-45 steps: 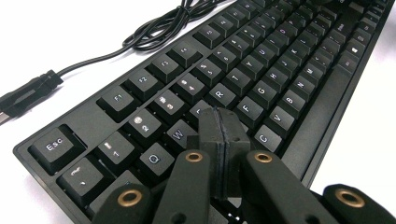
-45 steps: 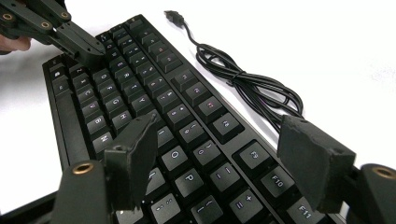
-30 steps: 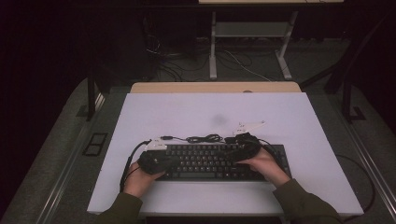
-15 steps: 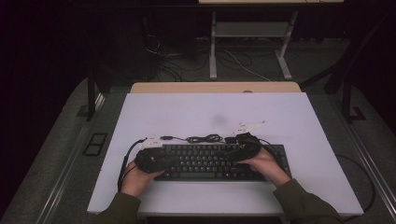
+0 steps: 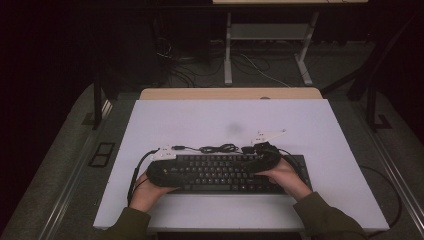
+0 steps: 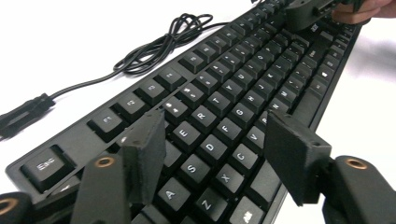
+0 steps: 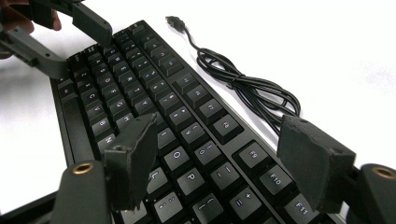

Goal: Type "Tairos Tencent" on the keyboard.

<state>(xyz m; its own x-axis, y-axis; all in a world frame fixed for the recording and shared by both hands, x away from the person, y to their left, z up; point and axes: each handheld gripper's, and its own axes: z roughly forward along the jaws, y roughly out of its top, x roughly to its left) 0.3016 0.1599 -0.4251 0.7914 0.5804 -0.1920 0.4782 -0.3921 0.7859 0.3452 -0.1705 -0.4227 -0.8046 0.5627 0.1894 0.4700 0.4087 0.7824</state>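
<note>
A black keyboard (image 5: 225,175) lies along the near part of the white table (image 5: 200,120), its thin black cable (image 5: 220,148) coiled just behind it. My left gripper (image 5: 180,170) hovers open over the keyboard's left end, its jaws straddling the letter keys (image 6: 219,126) with nothing between them. Over the right end, my right gripper (image 5: 248,162) is also open, its jaws spread above the number and function keys (image 7: 205,140). The cable's USB plug (image 7: 175,21) rests loose on the table. Each gripper view shows the other gripper far off: the right gripper (image 6: 313,11) and the left gripper (image 7: 70,28).
The coiled cable (image 6: 159,42) lies on bare white table beyond the keyboard's back edge. A wooden table edge (image 5: 230,93) runs behind the white surface. On the dark floor beyond stand metal desk legs (image 5: 227,50) and loose floor cables (image 5: 260,70).
Both hands have shifted only slightly over the keyboard's ends. The keyboard and cable lie where they were, and both grippers stay open.
</note>
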